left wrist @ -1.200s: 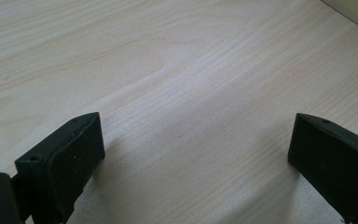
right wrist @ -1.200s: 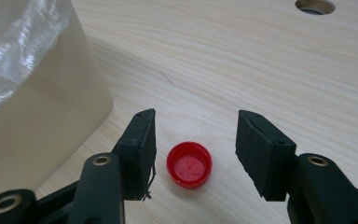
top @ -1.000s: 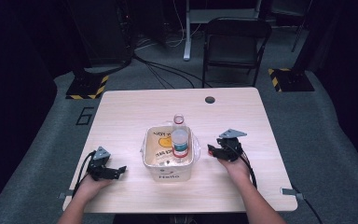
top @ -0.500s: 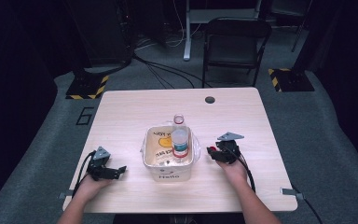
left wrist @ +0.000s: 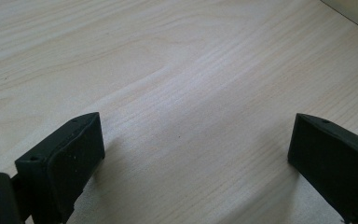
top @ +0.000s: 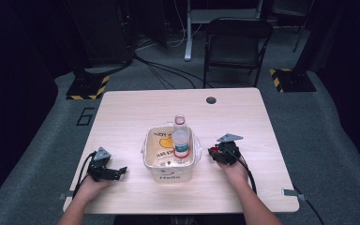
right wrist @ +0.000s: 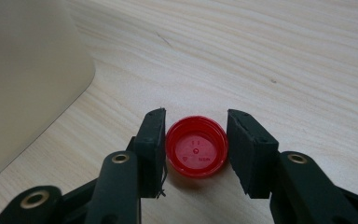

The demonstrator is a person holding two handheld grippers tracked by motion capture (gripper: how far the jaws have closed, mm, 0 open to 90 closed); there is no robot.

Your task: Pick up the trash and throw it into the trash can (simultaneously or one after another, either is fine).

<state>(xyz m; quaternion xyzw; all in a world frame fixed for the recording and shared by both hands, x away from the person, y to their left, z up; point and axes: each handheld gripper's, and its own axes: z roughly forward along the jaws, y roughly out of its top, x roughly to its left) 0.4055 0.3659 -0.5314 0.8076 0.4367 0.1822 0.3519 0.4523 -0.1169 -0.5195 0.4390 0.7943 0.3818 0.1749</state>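
Observation:
A red bottle cap (right wrist: 196, 153) lies open side up on the wooden table (top: 136, 112), just right of the white bin (top: 171, 176). My right gripper (right wrist: 196, 140) has just been closing and is shut on the cap, a black pad against each side. In the high view the right gripper (top: 214, 152) rests low on the table beside the bin. An uncapped clear bottle (top: 181, 138) with a red-and-white label stands in the bin. My left gripper (top: 121, 172) lies on the table left of the bin. The left gripper (left wrist: 196, 154) is open over bare wood.
The bin also holds a yellow-printed packet (top: 161, 140). A small round hole (top: 211, 100) sits near the table's far edge. A black chair (top: 236, 42) and floor cables stand beyond the table. The bin's pale wall (right wrist: 23, 79) rises close on the left in the right gripper view.
The right hand has shifted slightly toward the near edge of the table. The left hand, bin and bottle have stayed where they were.

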